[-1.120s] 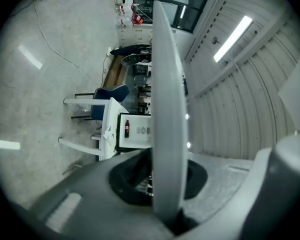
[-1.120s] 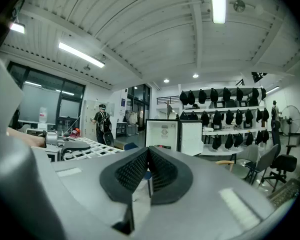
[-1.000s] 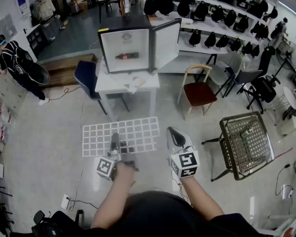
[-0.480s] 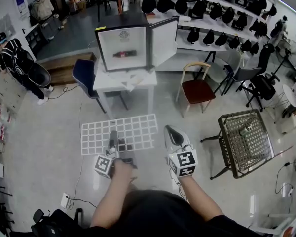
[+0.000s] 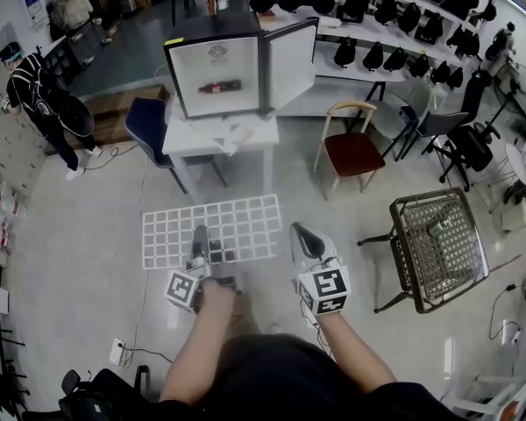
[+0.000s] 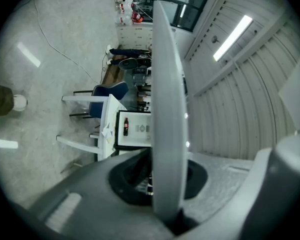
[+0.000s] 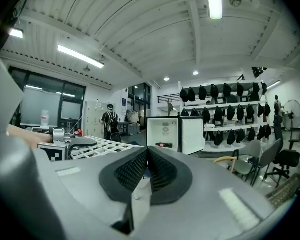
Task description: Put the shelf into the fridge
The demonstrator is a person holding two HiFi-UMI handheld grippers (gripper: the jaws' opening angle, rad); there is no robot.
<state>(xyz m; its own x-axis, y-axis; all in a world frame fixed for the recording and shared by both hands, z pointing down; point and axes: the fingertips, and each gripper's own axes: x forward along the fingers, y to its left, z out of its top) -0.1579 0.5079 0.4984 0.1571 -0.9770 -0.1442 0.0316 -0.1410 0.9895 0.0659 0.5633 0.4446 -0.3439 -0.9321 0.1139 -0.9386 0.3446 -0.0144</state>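
Observation:
The white wire grid shelf [image 5: 212, 231] hangs level in front of me, with my left gripper [image 5: 199, 251] shut on its near edge. In the left gripper view the shelf [image 6: 167, 109] shows edge-on as a pale band clamped between the dark pads. My right gripper [image 5: 305, 244] hovers beside the shelf's right end, shut and holding nothing; its pads meet in the right gripper view [image 7: 147, 169]. The small fridge [image 5: 217, 75] stands ahead on a white table [image 5: 219, 139], with its door swung open to the right and a cola bottle [image 5: 221, 86] lying inside.
A blue chair [image 5: 153, 125] sits left of the table and a wooden chair with a red seat [image 5: 351, 147] right of it. A wire mesh chair [image 5: 438, 244] stands at my right. A person [image 5: 39, 95] stands far left. A floor socket [image 5: 118, 353] with cable lies lower left.
The fridge and table have drawn slightly nearer and higher in the head view. Both grippers and the shelf keep the same places before me.

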